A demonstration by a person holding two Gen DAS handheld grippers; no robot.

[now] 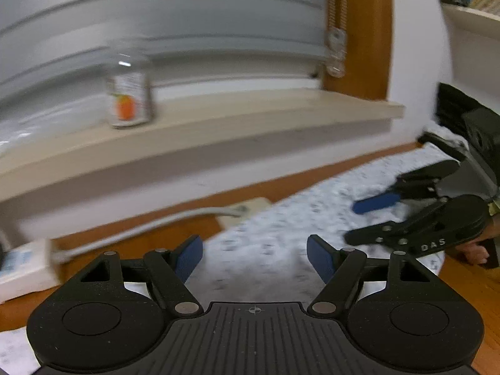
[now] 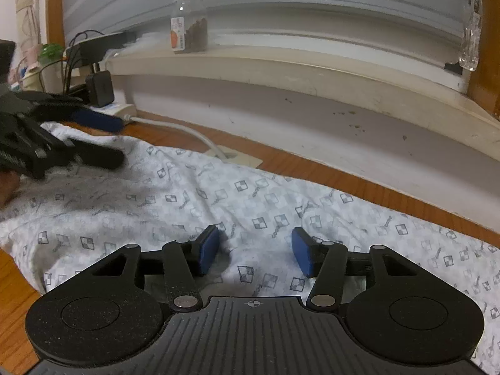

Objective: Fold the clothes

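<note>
White patterned garment (image 2: pixel 218 193) spread flat along far edge of wooden table (image 2: pixel 328 172), below windowsill. Left hand-held gripper (image 1: pixel 254 257) wide open above cloth, nothing between pads. Right hand-held gripper (image 2: pixel 254 250) parted, empty, over garment; jar (image 2: pixel 189 22) on sill.

The window ledge (image 2: pixel 281 62) overhangs the wall-side strip of wooden floor (image 2: pixel 312 168), where a white cable (image 2: pixel 200 137) lies.

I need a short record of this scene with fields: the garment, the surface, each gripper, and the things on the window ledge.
garment: white patterned cloth, spread flat, wrinkled
surface: wooden floor beside a white wall
left gripper: open, nothing between the pads, above the cloth edge
right gripper: open, empty, low over the cloth
ledge: one jar with an orange label
near wall: white power strip and cable
</note>
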